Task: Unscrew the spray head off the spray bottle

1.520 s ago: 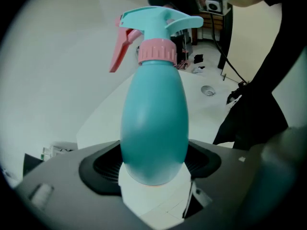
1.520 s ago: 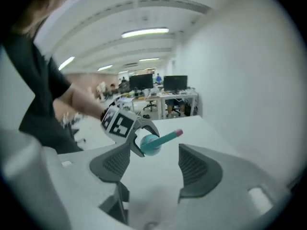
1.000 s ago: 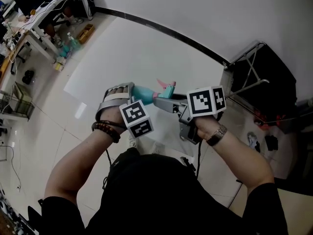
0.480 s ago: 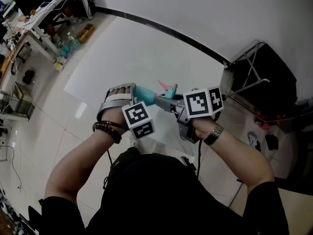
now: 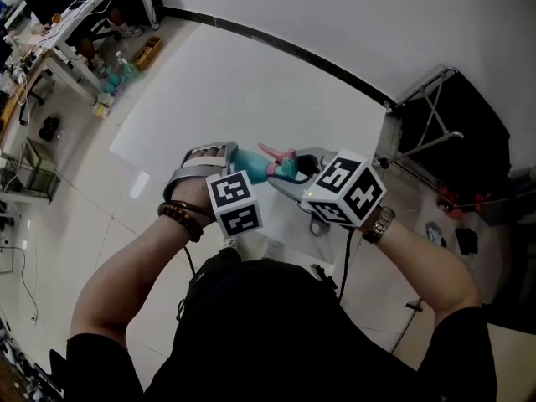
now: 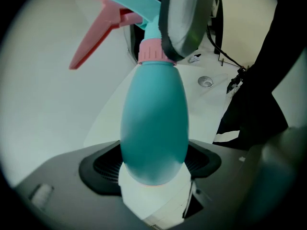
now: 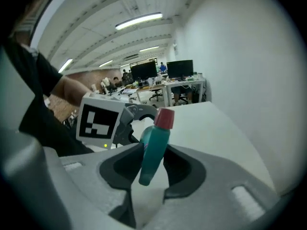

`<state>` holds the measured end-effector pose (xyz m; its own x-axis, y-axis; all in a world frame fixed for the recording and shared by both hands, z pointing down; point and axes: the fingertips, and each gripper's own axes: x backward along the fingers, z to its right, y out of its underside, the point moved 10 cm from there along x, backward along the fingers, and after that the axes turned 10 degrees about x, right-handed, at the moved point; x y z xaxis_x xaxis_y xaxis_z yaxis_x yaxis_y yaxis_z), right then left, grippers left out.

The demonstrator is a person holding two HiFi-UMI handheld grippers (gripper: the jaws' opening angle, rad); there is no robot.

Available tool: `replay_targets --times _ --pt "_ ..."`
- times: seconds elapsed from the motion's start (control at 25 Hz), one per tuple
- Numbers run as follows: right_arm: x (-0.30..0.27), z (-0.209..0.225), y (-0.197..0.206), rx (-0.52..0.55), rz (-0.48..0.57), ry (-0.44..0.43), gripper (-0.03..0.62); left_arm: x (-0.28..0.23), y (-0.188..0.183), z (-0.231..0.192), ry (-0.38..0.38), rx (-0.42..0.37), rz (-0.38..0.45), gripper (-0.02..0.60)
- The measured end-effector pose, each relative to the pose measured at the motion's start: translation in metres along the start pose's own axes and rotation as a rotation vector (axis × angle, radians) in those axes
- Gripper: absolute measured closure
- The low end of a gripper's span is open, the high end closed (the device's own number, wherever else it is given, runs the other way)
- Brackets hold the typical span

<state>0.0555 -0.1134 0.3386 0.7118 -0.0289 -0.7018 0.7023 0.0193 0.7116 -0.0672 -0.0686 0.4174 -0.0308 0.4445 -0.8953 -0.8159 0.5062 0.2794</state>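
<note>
Spray bottle (image 6: 153, 123): teal and egg-shaped, held in the air in front of the person, over the near edge of the white counter (image 5: 251, 74).
Left gripper (image 5: 241, 161): its fingers (image 6: 100, 164) are clamped on the bottle's rounded lower body, and its hold looks the same as a second ago.
Spray head (image 7: 153, 150): teal with a pink trigger (image 6: 91, 42), seated on the bottle's neck above a pink collar (image 6: 153, 51).
Right gripper (image 5: 289, 171): its fingers (image 7: 115, 169) have just been closing and now pinch the spray head between them; a second ago they stood wide around it.
Right gripper's roll: its marker cube (image 5: 343, 189) now sits tilted and lower in the head view, where before its two faces stood side by side and upright.
Trigger: lies flatter and slightly lower in the head view than before.
Hands: both remain close together at the same spot.
</note>
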Motion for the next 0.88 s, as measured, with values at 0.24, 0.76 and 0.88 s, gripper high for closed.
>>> replay_targets --times 0.24,0.76,0.88 --pt "0.005 -0.023 -0.006 0.423 -0.066 0.011 0.473 0.006 0.0 0.006 0.079 -0.021 0.029 0.166" --pt "0.024 -0.06 -0.001 1.171 -0.098 0.104 0.474 0.022 -0.002 0.008 0.206 -0.092 0.092 0.166" --pt "0.023 -0.068 0.006 1.365 -0.127 0.149 0.476 0.023 -0.001 0.01 0.226 -0.105 0.097 0.166"
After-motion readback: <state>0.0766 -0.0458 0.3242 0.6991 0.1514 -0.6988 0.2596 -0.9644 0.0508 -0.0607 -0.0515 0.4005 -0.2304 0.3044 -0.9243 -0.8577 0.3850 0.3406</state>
